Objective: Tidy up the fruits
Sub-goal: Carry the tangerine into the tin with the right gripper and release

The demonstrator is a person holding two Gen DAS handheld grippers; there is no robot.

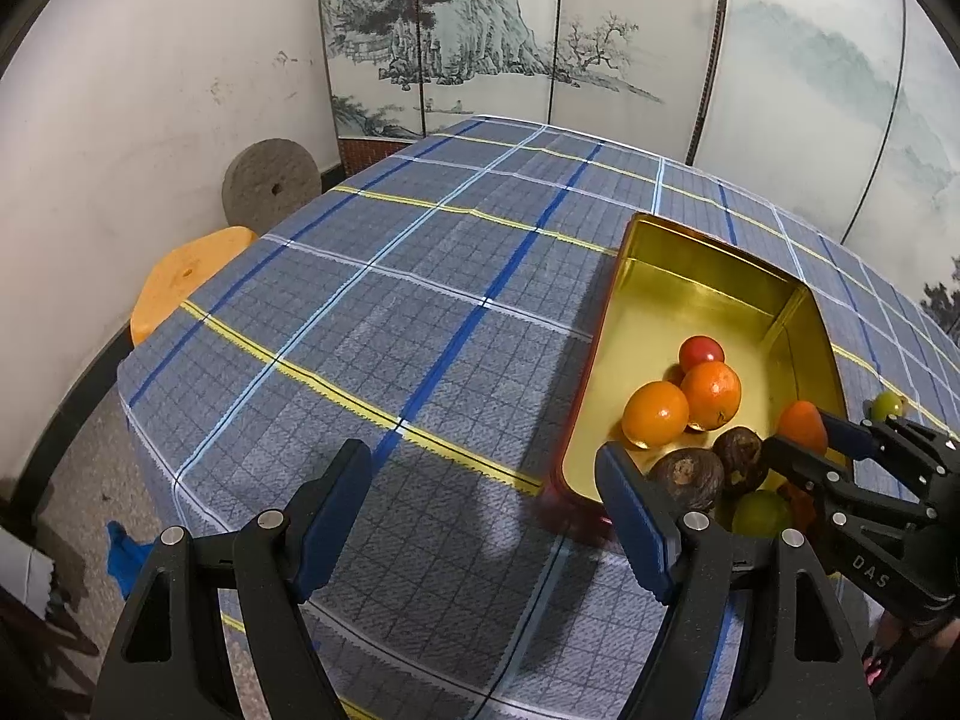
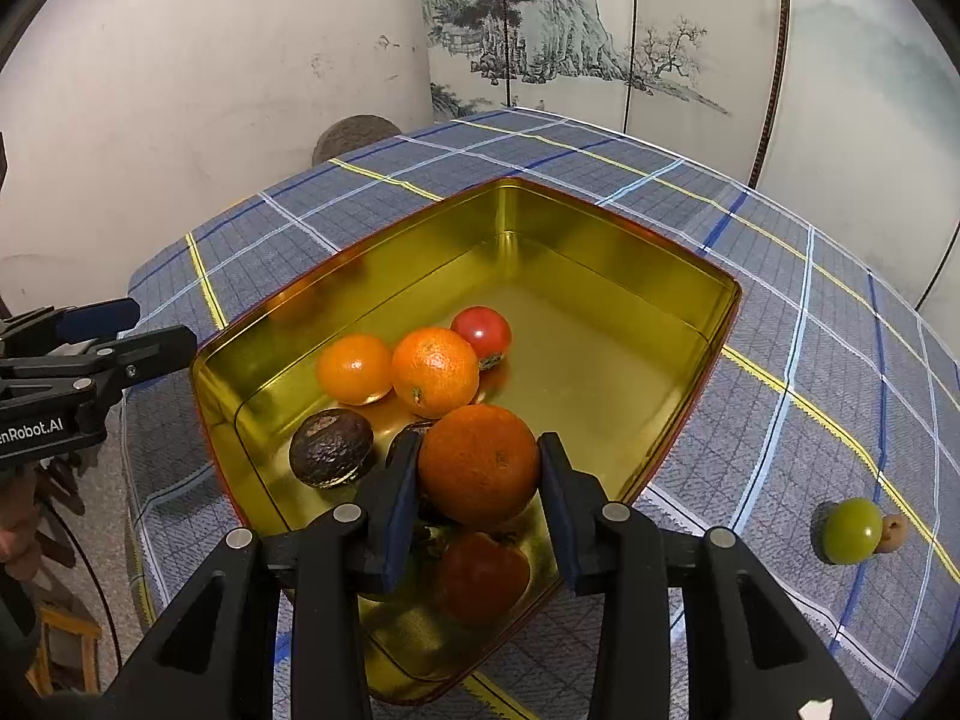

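Observation:
A gold tin tray (image 2: 600,276) stands on the plaid tablecloth and shows in the left wrist view (image 1: 708,276) too. It holds two oranges (image 2: 435,369), a red tomato (image 2: 483,330), dark brown fruits (image 2: 330,447), a red fruit (image 2: 480,576) and a green one (image 1: 759,510). My right gripper (image 2: 477,480) is shut on an orange (image 2: 480,462) above the tray's near end. My left gripper (image 1: 483,498) is open and empty over the cloth, left of the tray. A green fruit (image 2: 852,531) and a small brown fruit (image 2: 893,533) lie on the cloth to the right.
The table (image 1: 420,300) has its edge at the left and front. An orange stool (image 1: 186,282) and a round stone disc (image 1: 270,183) stand by the wall at the left. A painted folding screen (image 1: 540,30) stands behind the table.

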